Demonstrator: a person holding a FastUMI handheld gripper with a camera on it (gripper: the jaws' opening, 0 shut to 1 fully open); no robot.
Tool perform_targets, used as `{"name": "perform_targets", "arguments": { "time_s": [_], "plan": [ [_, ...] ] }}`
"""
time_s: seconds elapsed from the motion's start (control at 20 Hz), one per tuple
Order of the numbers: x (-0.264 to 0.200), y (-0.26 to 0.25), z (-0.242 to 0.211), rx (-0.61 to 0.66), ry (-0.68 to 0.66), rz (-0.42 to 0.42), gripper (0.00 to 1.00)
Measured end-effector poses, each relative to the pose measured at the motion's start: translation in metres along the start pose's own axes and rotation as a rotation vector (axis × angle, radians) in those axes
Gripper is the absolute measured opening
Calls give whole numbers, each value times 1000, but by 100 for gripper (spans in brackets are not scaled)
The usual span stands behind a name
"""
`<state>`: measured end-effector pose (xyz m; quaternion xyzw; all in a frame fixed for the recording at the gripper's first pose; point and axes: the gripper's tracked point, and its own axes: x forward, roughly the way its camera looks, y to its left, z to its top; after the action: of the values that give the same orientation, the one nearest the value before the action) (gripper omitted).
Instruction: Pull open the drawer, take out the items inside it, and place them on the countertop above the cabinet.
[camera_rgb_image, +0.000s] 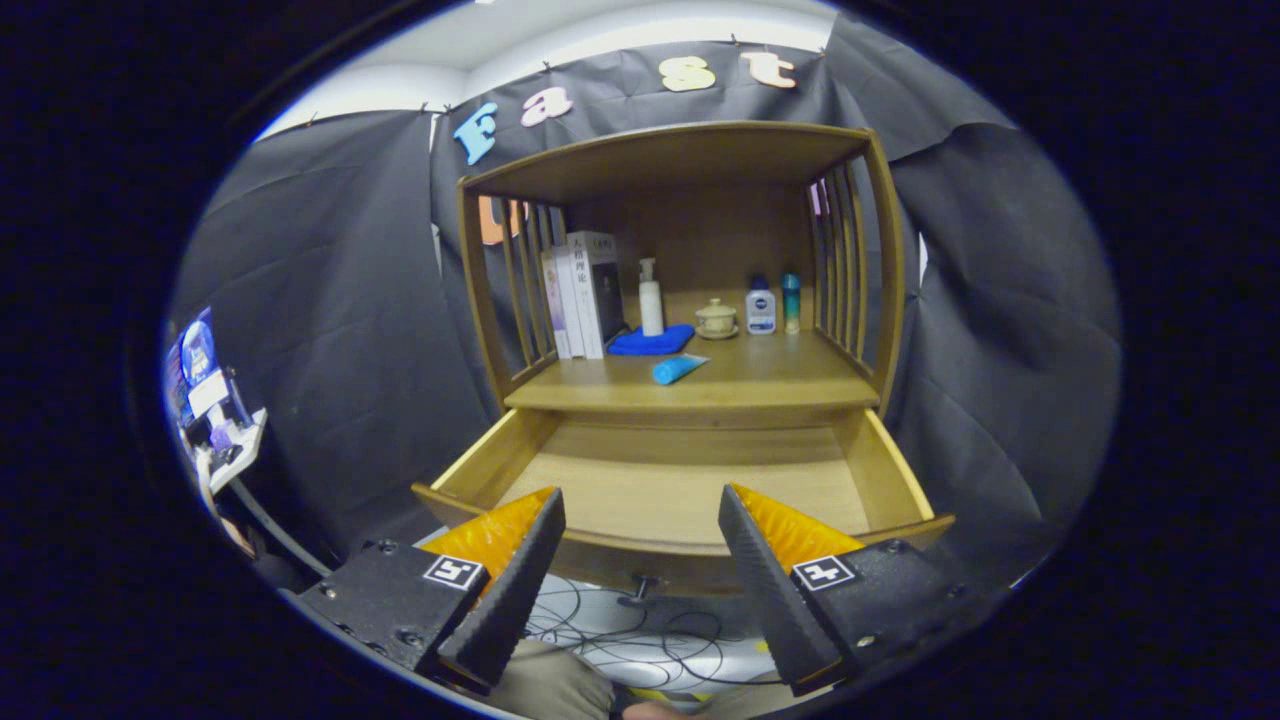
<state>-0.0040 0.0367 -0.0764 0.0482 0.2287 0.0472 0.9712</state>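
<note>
The gripper (640, 545) hangs with its fingers spread wide and nothing between them; they hold no object. Just beyond the fingertips is the front panel of the drawer (680, 480), pulled fully out of the wooden cabinet (880, 290). The drawer's floor looks bare, though its near strip is hidden behind the front panel and the two fingers. A small knob (645, 582) sticks out below the drawer front, between the fingers.

Above the drawer, the countertop (770, 385) carries a blue tube (680, 368) lying on its side near the front edge. Behind the tube sits a folded blue cloth (652, 342), with a white pump bottle (651, 298) standing at its back. Left of the cloth, several books (585, 295) stand upright against the slatted side. Right of the cloth are a small lidded cup on a saucer (716, 318), a white bottle with a blue cap (760, 306) and a slim teal bottle (791, 302).

Below the drawer, tangled cables (640, 635) lie on a pale floor, partly covered by the fingers.
</note>
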Motion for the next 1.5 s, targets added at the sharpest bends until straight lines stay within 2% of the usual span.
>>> {"name": "perform_targets", "arguments": {
  "time_s": [0.15, 0.55, 1.1, 1.5],
  "plan": [
    [-4, -6, -19, -45, -8, -34, 98],
    [-1, -14, -46, -61, -85, -63, 98],
    [43, -11, -96, -83, -46, -87, 98],
    [76, -18, -116, -50, -48, -165, 98]
  ]
}}
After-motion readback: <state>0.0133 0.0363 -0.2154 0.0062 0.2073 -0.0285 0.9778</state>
